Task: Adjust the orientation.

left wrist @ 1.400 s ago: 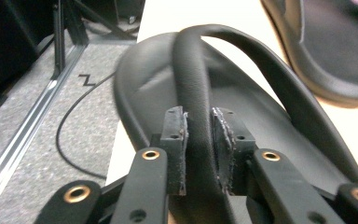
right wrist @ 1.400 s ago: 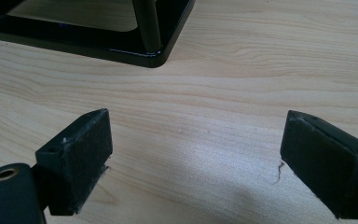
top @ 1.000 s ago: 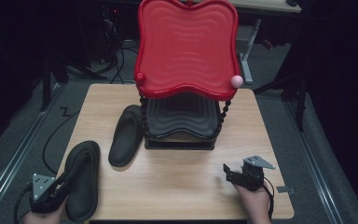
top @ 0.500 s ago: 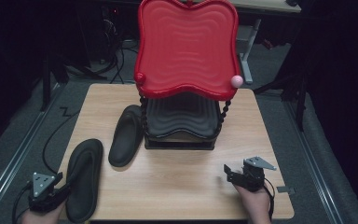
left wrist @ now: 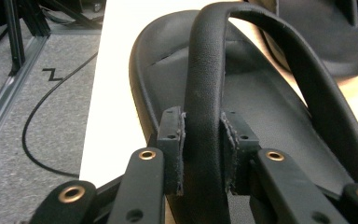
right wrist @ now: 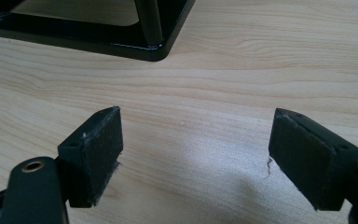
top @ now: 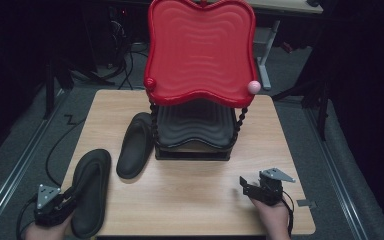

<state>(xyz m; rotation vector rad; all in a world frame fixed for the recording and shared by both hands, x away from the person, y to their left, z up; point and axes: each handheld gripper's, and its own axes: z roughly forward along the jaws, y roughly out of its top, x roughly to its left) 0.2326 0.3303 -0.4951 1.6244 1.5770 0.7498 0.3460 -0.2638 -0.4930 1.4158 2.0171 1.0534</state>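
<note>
While both hands rest at the table's near edge, the items run near to far:
Left gripper [top: 55,207]: jaws just closing, clamped on the strap [left wrist: 205,93] of the near black sandal [top: 91,192], at the table's [top: 190,195] front left corner.
Right gripper [top: 255,187]: jaws wide, nothing between, bare wood below.
Second sandal [top: 136,145]: mid-table, just beside the rack's left foot.
Rack [top: 195,135]: black lower tray, red upper tray [top: 200,50] blocking the far table.
Writing: none legible.
</note>
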